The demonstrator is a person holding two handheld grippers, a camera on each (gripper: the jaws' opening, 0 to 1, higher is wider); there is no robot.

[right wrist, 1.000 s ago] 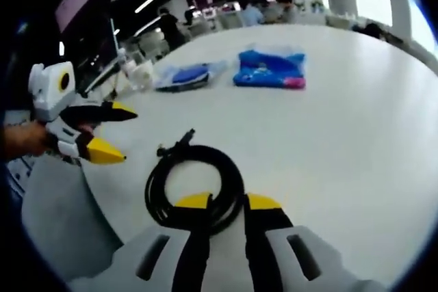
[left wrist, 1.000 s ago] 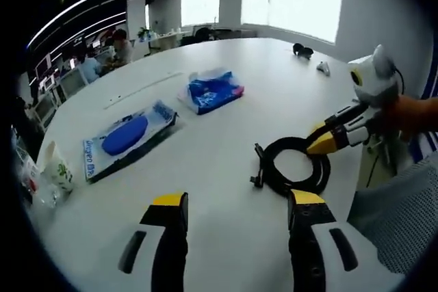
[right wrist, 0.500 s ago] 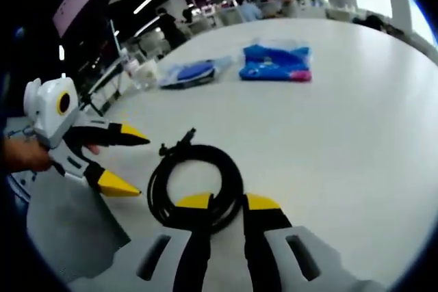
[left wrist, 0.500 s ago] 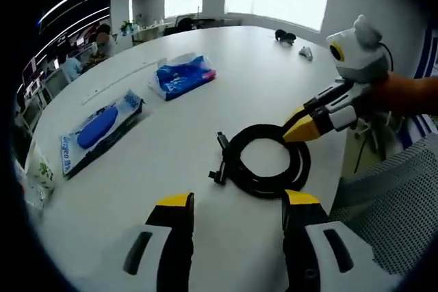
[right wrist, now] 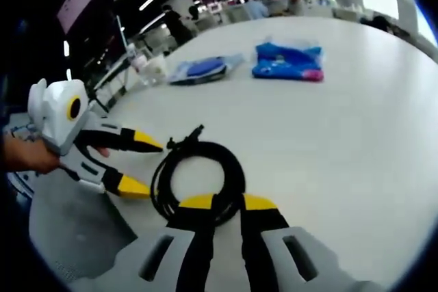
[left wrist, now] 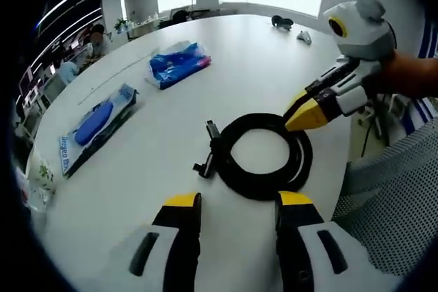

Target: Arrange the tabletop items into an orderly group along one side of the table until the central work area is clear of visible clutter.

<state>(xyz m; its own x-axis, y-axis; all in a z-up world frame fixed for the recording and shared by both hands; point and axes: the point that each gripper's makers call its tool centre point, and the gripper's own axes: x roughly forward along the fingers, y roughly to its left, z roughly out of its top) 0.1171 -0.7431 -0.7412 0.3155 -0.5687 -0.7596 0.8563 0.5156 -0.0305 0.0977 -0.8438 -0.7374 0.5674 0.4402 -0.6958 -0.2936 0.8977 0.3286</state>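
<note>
Blue item (left wrist: 95, 120) inside clear flat package (left wrist: 122, 98)

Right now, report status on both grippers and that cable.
Right gripper shut on coiled cable. Left gripper open, jaws beside the coil. Two blue packets farther up the table.

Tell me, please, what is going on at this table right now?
A person is tidying a white table with a handheld gripper in each hand. The right gripper has its jaws closed on the near edge of a coiled black cable, which lies flat near the table's edge. The left gripper, jaws open, is right beside the coil. Farther off lie a blue package and a clear packet holding something blue, untouched.
</note>
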